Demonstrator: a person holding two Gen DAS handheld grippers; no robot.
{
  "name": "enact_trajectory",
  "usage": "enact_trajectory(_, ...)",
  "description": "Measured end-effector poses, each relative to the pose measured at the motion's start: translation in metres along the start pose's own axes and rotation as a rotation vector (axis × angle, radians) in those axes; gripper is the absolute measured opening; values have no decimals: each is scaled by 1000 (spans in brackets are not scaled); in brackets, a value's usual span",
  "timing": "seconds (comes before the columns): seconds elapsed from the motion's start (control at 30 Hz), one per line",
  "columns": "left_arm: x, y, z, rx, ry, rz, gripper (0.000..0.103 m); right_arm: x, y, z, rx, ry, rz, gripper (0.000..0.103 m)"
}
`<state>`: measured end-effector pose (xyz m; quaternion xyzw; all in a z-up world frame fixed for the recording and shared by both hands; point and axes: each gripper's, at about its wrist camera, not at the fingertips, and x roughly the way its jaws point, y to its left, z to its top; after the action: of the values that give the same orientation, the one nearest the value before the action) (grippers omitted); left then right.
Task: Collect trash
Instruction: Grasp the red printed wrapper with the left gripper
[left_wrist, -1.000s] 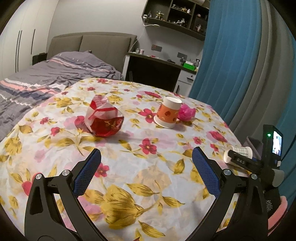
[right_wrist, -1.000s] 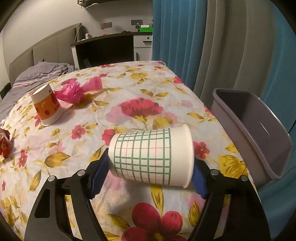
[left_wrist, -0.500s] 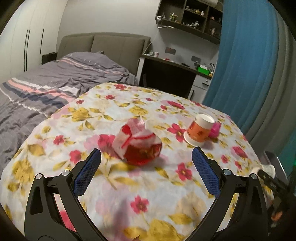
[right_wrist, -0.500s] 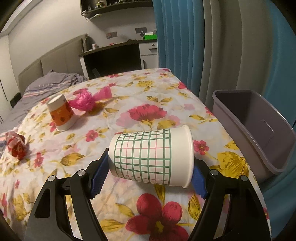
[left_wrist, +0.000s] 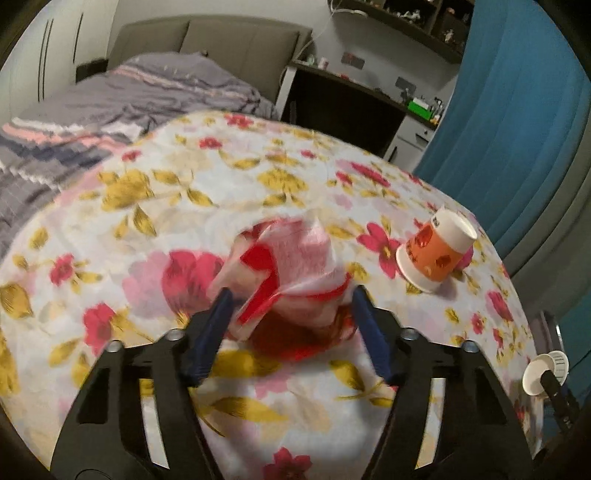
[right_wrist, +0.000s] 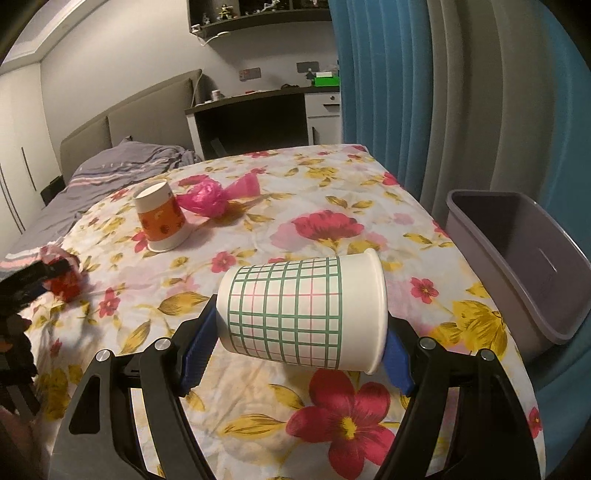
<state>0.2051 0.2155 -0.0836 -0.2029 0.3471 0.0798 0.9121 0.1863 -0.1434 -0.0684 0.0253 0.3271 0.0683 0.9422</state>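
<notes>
My left gripper (left_wrist: 290, 314) is open with its jaws on either side of a crumpled red and white wrapper (left_wrist: 286, 280) on the flowered tablecloth (left_wrist: 184, 184); whether the pads touch it I cannot tell. My right gripper (right_wrist: 299, 332) is shut on a white paper cup with a green grid (right_wrist: 303, 314), held sideways above the table. An upside-down orange paper cup (right_wrist: 160, 221) stands further back, with a pink plastic bag (right_wrist: 210, 197) beside it. The wrapper (right_wrist: 62, 277) and the left gripper show at the left edge of the right wrist view.
A grey plastic bin (right_wrist: 517, 266) stands off the table's right edge, beside blue curtains (right_wrist: 388, 92). A bed (left_wrist: 110, 103) lies behind the table to the left, a dark desk (left_wrist: 351, 107) behind it.
My left gripper moved forward to the wrapper, which now sits between its jaws, and the jaws have narrowed. My right gripper rose a little with the grid cup.
</notes>
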Motion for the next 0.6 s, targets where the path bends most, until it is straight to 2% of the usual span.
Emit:
enact_trajectory(0.2, 0, -5, -8, 13, -5, -7, 35, 1, 9, -3, -27, -6, -4, 75)
enact_trajectory(0.3, -6, -6, -8, 4, -14, -17, 29, -1, 9, -6, -25, -7, -4, 75)
enact_trajectory(0.6, -47, -30, -17, 39, -71, -103, 26, -12, 4, -8, -9, -22, 10, 75)
